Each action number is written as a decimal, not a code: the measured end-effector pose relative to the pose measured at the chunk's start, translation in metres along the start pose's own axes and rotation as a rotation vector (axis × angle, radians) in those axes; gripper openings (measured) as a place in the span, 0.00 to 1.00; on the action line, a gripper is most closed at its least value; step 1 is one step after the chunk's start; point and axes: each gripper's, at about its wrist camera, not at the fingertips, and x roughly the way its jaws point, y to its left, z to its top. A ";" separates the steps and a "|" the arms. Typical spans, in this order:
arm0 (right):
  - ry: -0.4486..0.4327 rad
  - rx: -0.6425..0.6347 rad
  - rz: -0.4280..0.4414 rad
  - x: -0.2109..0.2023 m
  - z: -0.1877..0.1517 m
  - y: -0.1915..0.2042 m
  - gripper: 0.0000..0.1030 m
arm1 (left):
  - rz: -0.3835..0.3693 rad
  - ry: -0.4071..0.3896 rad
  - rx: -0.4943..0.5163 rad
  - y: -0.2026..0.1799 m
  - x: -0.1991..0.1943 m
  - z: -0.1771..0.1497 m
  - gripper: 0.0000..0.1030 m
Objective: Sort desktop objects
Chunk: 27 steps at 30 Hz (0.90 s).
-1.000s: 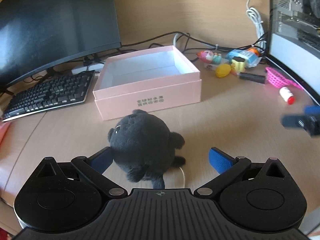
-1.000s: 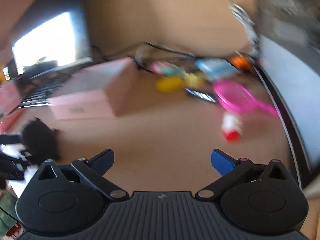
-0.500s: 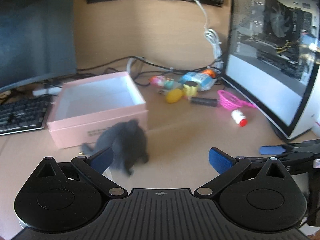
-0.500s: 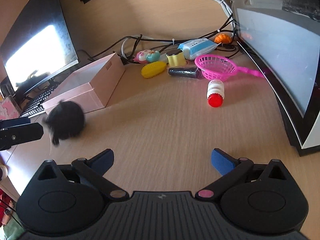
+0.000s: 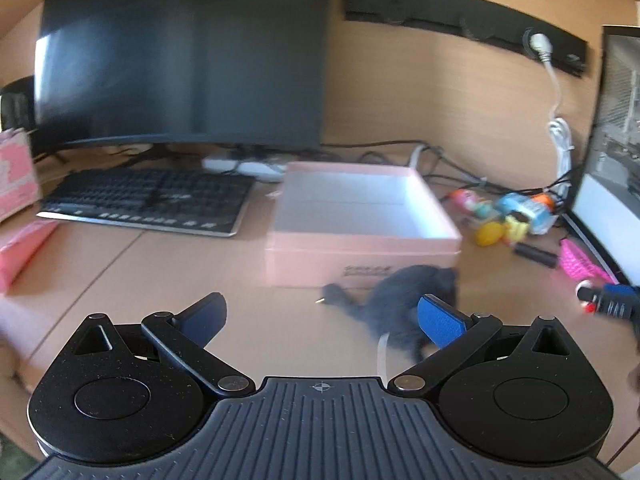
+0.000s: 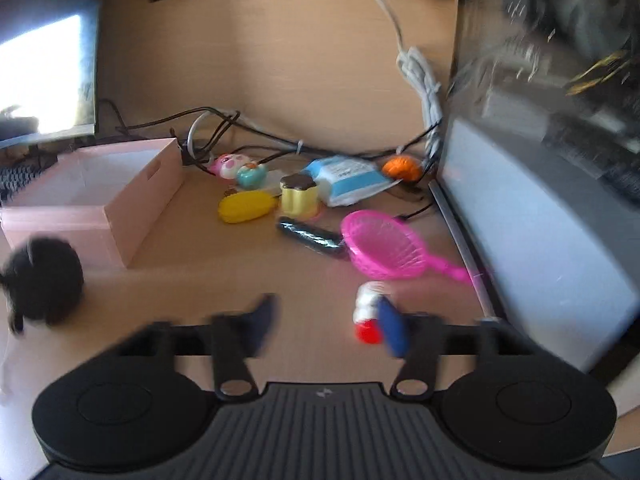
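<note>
A: Left wrist view, what's in frame?
B: left gripper (image 5: 320, 320) low centre, jaws spread wide, bare desk (image 5: 280, 320) between them. Black plush toy (image 5: 404, 300) lies blurred on the desk, just behind the right blue pad (image 5: 442, 320), close against the front wall of the pink box (image 5: 360, 256).
A: Box contents?
B: White inside, open top, nothing visible in it.
A: Surroundings?
B: Keyboard (image 5: 148, 204) left of the box, dark monitor (image 5: 180, 60) behind. Small toys clustered right of the box: a yellow one (image 5: 490, 234), a pink scoop (image 5: 580, 260). Right gripper (image 5: 612, 300) enters at the right edge, blurred.
</note>
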 end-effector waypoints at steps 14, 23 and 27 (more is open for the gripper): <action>0.028 -0.122 0.509 0.014 0.053 0.148 0.38 | 0.014 0.062 -0.024 0.029 0.002 -0.011 1.00; 0.167 -0.123 0.541 -0.002 0.008 0.103 0.35 | -0.129 0.097 0.051 0.001 0.008 -0.024 1.00; 0.204 -0.108 0.479 -0.011 -0.020 0.082 0.35 | -0.178 0.092 0.090 -0.023 0.012 -0.021 1.00</action>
